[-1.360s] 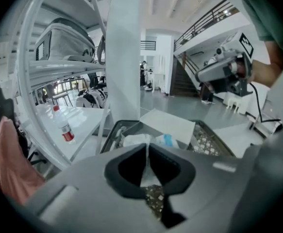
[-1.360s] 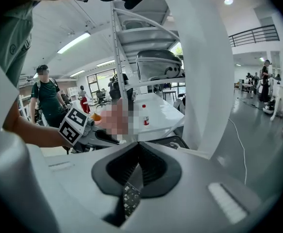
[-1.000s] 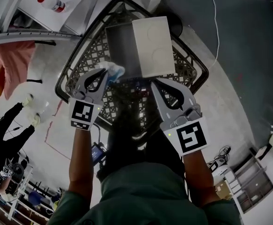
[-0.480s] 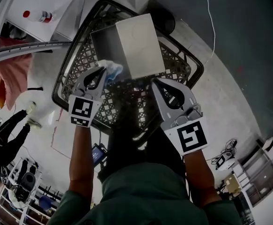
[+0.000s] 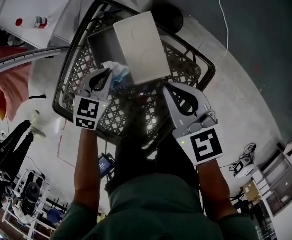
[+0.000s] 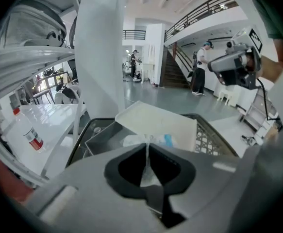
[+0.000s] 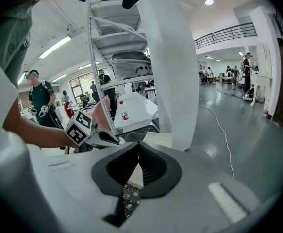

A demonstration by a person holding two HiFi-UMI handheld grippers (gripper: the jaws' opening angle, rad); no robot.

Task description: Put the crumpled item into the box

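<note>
The person wears a dark green top (image 5: 156, 209) with short sleeves (image 5: 68, 221). The left tool (image 5: 107, 75) and the right tool (image 5: 167, 87) have pale grey, tapering bodies with teardrop-shaped openings lined in ribbed black. Each carries a white cube printed with black square markers: the left cube (image 5: 87, 113) and the larger-looking right cube (image 5: 205, 146).

Likely lab hall: mezzanine (image 6: 199, 14), shelving (image 7: 117, 57).

The crumpled item (image 5: 119, 74), upper middle, is white with light blue. The box (image 5: 140, 46) is white outside and grey inside. The basket (image 5: 183, 64) is black lattice. The grey left gripper (image 5: 107, 72) and right gripper (image 5: 167, 88) bear black-and-white square markers. At left is a pink cloth (image 5: 10, 74).
</note>
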